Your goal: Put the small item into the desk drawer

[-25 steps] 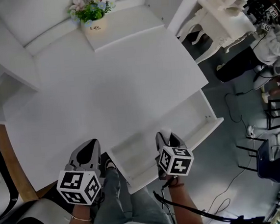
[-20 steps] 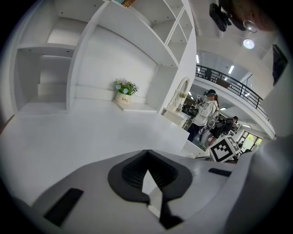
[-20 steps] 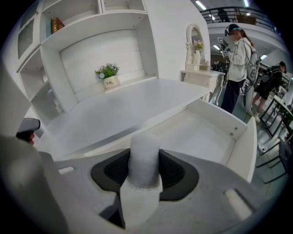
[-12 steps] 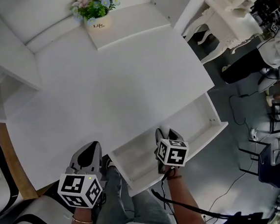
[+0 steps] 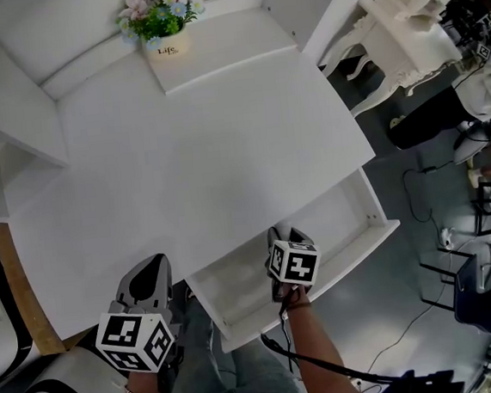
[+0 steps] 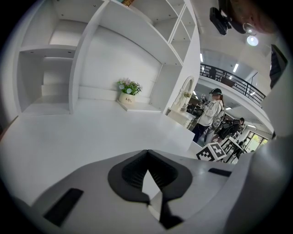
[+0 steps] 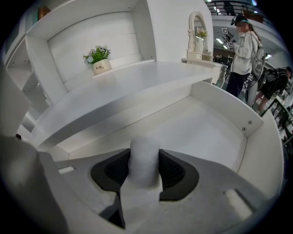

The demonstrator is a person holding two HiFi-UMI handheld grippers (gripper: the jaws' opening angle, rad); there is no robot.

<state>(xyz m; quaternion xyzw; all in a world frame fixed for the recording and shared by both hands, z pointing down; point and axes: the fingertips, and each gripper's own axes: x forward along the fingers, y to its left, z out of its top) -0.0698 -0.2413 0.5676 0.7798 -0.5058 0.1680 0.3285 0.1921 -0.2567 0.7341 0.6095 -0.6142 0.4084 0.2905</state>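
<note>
Placing step: small white item (image 7: 144,147) clamped in right tongs (image 7: 144,167) over open drawer (image 7: 206,125); lowering, release needed next. Left tongs (image 6: 147,161) together, empty.

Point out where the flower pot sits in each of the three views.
Head view: the flower pot is at the top, left of centre, on the raised ledge.
Left gripper view: near the centre, a little above the middle, far across the desk.
Right gripper view: upper left.
Shared landmark: the white desk top spreading in front of it.
</note>
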